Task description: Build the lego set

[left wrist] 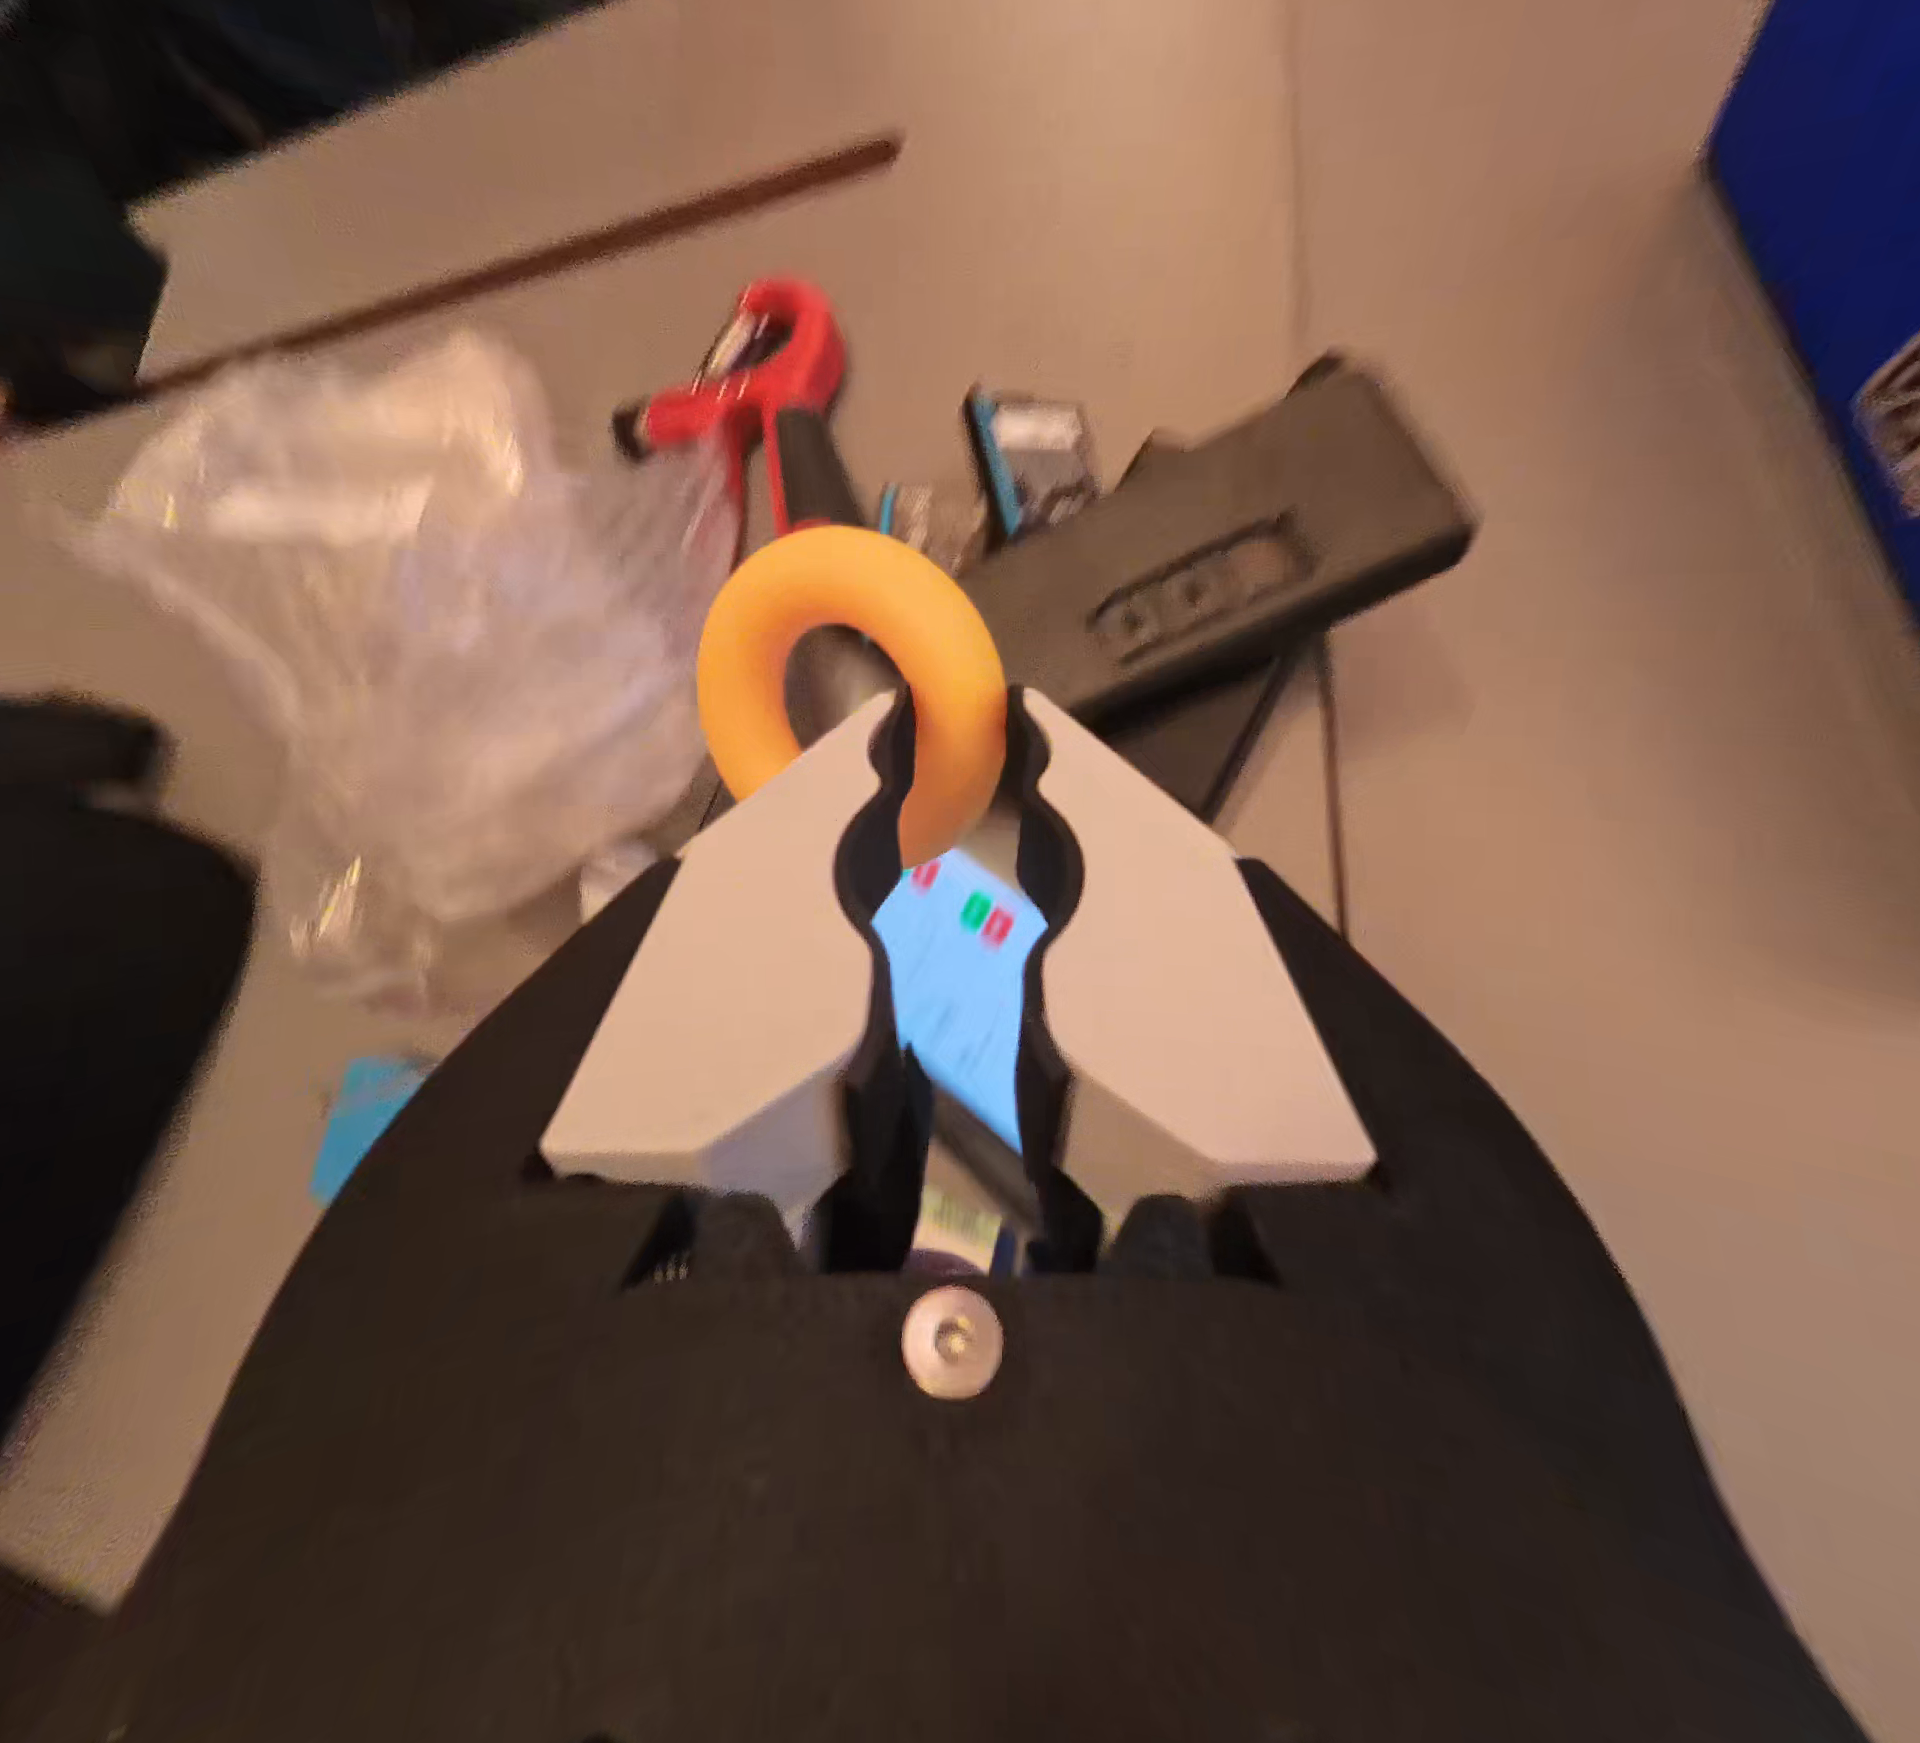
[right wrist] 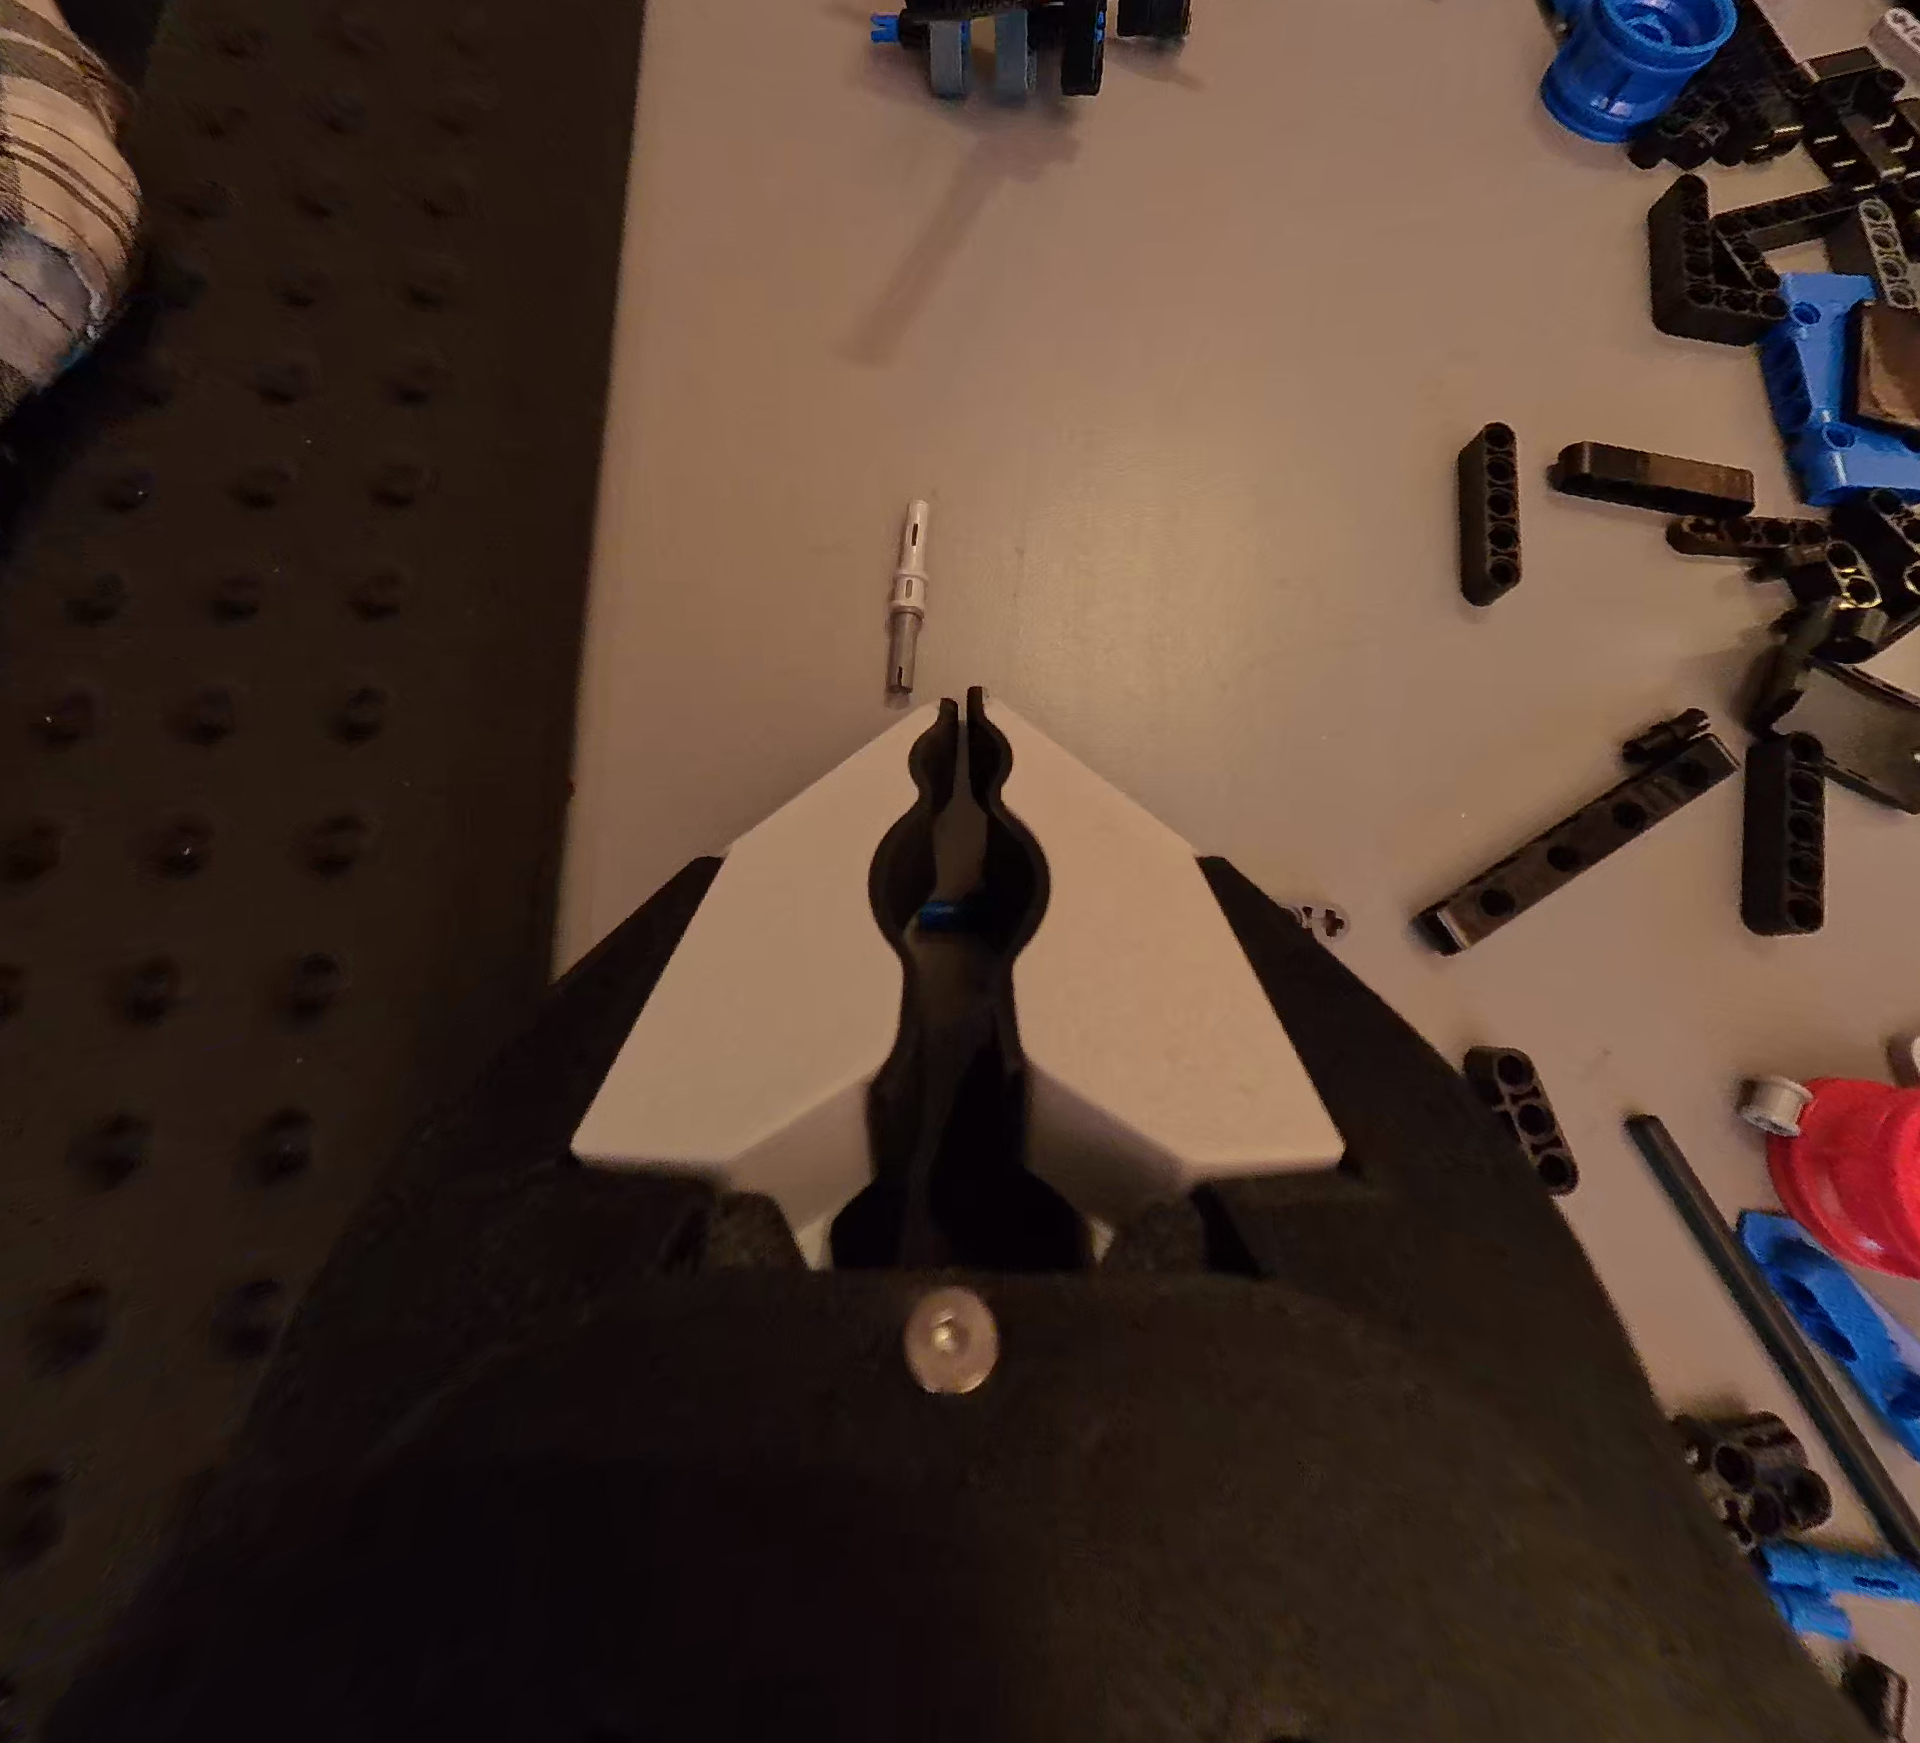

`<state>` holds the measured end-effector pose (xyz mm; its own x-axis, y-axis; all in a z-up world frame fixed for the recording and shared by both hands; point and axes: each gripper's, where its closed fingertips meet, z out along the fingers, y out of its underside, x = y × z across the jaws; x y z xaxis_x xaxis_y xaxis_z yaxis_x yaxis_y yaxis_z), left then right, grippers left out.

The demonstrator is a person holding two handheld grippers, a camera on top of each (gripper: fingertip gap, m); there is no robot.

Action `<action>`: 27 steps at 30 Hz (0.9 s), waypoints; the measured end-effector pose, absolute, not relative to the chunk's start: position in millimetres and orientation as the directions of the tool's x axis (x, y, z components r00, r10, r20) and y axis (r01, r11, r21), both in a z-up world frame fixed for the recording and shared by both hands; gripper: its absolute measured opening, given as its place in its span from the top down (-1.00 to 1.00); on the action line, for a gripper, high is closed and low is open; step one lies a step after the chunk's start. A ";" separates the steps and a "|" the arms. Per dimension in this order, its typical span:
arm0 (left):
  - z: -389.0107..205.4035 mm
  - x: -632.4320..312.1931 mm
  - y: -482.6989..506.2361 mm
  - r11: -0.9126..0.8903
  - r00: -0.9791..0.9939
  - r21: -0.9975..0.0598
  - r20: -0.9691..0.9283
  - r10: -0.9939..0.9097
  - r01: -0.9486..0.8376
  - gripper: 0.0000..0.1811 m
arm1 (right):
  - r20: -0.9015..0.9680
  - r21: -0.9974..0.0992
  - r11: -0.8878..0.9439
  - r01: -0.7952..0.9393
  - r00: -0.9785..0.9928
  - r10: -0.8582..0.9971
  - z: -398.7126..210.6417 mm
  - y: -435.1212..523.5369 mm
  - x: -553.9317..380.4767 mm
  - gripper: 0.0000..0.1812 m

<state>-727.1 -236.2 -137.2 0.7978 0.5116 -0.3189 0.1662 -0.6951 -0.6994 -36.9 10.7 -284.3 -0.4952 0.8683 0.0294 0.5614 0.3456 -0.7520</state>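
In the left wrist view my left gripper (left wrist: 961, 722) is shut on an orange ring (left wrist: 821, 597), pinching its right side at the fingertips and holding it above the table; this view is blurred. In the right wrist view my right gripper (right wrist: 961, 704) is shut, its tips just above the grey table (right wrist: 1143, 446). A small blue piece (right wrist: 940, 912) shows in the gap between its fingers; I cannot tell whether it is held. A light grey pin (right wrist: 907, 592) lies just beyond the tips. A partly built black and grey assembly (right wrist: 997, 10) stands farther off.
Loose black beams (right wrist: 1579, 846), blue hubs (right wrist: 1631, 31) and red hubs (right wrist: 1849, 1184) crowd the right side. A black studded mat (right wrist: 312, 550) runs along the left. In the left wrist view a clear plastic bag (left wrist: 395, 602), red tool (left wrist: 769, 374), black device (left wrist: 1247, 550), blue box (left wrist: 1839, 187) and light-blue booklet (left wrist: 961, 997) lie around.
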 end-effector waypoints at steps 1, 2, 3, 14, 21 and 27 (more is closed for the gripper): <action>-132.6 -727.0 -214.6 -0.701 0.813 -0.700 -0.324 0.483 0.137 0.84 | 0.027 -0.752 0.344 0.563 -0.495 0.869 -284.4 10.8 -36.9 1.00; -133.1 -728.6 -192.6 -0.719 0.828 -0.686 -0.338 0.448 0.110 0.84 | 0.025 -0.751 0.342 0.565 -0.493 0.869 -284.4 11.0 -37.1 1.00; -137.7 -731.9 -171.2 -0.745 0.840 -0.661 -0.351 0.413 0.090 0.84 | 0.025 -0.752 0.340 0.565 -0.491 0.871 -284.4 11.3 -37.3 1.00; -233.1 -812.8 -60.2 -0.920 0.843 -0.370 -0.446 0.300 0.132 0.82 | 0.054 -0.754 0.345 0.559 -0.471 0.881 -283.8 13.5 -38.3 1.00; -203.8 -811.6 -57.7 -0.886 0.769 -0.445 -0.517 0.375 0.134 0.49 | 0.065 -0.758 0.348 0.552 -0.466 0.882 -282.7 13.8 -38.4 1.00; -97.5 -698.6 -29.8 -0.782 0.764 -0.605 -0.572 0.298 -0.148 0.49 | 0.094 -0.788 0.368 0.493 -0.495 0.864 -274.0 7.3 -38.8 0.96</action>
<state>-698.6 -29.8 -97.5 0.7642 0.2977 -0.5722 -0.1480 -0.7825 -0.6048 -38.8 7.3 -274.0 -0.4952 0.8637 0.0936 0.4935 0.3683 -0.7879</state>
